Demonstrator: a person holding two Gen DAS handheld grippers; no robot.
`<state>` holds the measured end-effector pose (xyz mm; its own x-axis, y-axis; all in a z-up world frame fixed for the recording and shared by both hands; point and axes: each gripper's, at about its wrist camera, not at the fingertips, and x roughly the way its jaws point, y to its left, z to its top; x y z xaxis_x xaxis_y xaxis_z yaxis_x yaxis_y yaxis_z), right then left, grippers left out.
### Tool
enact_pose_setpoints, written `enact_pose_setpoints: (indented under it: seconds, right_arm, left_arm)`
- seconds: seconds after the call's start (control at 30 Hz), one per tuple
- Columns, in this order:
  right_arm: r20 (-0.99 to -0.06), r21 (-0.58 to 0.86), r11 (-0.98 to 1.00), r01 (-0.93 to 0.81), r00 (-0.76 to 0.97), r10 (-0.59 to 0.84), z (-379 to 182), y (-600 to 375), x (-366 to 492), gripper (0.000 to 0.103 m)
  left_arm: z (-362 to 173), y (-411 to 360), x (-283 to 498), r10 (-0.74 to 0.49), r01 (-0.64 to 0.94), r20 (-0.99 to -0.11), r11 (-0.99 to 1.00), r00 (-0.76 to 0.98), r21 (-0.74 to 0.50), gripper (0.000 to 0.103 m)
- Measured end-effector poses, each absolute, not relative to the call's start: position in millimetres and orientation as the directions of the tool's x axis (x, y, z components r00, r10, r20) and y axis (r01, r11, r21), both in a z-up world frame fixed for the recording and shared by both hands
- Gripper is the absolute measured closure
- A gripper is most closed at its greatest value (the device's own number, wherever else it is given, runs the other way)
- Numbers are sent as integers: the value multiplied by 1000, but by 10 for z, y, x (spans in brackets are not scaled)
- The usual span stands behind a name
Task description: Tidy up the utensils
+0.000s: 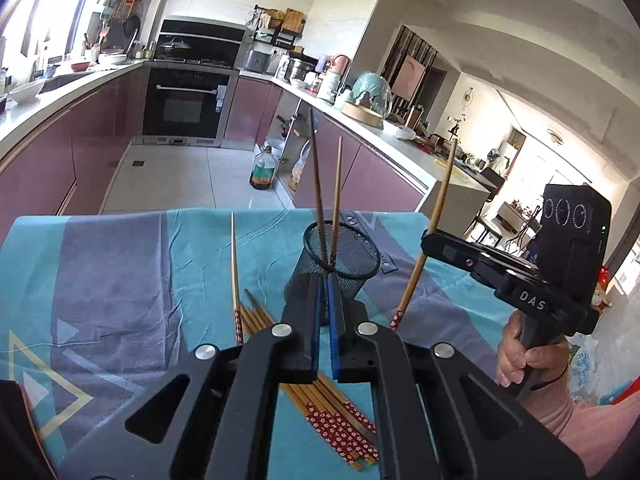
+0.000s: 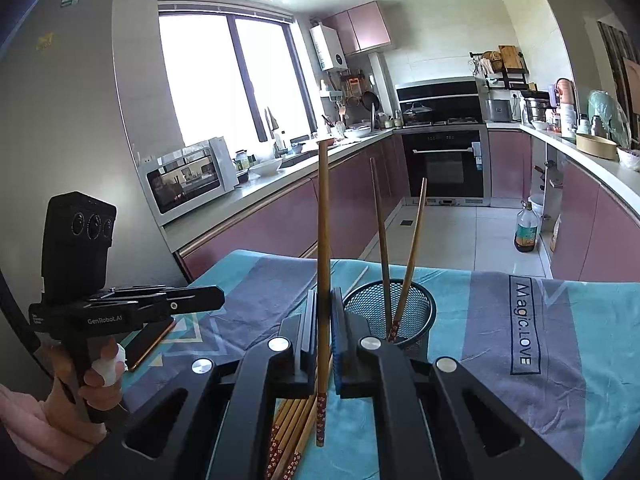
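Left wrist view: the black mesh cup (image 1: 342,254) is standing mid-table on the teal-and-grey cloth (image 1: 120,272), holding two brown chopsticks (image 1: 326,196) leaning apart. A bundle of chopsticks (image 1: 340,420) with red flowered ends is lying near the front edge. The left gripper (image 1: 325,280) is clenched — nothing between its pads.

Right wrist view: the right gripper (image 2: 323,300) is grasping one upright chopstick (image 2: 323,220), just beside the cup (image 2: 390,312).

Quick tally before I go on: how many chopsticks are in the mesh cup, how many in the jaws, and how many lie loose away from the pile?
In the black mesh cup: 2 chopsticks
Held in the right gripper: 1 chopstick
Lying alone on the cloth, apart from the pile: 1 chopstick
Left gripper: 0, jaws shut on nothing
Total: 4, plus the overlapping pile, which I cannot count reliably.
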<state>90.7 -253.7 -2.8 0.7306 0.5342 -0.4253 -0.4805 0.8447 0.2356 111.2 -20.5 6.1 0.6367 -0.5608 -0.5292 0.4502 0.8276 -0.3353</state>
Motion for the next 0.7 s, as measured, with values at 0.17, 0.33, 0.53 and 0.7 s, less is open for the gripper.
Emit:
enact_pose_setpoints:
  seconds: [0.17, 0.33, 0.53, 0.7]
  right_arm:
    - [-454, 252, 846, -470, 715, 532, -146, -2536, 928, 98]
    - [-475, 263, 848, -460, 703, 529, -220, -2543, 957, 98]
    - [-484, 269, 851, -450, 701, 524, -265, -2578, 966, 98]
    - [-488, 278, 853, -441, 700, 521, -288, -2609, 989, 98]
  left_arm:
    - [-295, -248, 1279, -476, 394, -624, 877, 620, -276, 95]
    - [-665, -273, 1592, -382, 332, -710, 918, 592, -217, 86]
    - [-872, -385, 1982, -300, 301, -747, 943, 594, -139, 77]
    - [-963, -547, 2407, -246, 294, -770, 953, 589, -80, 77]
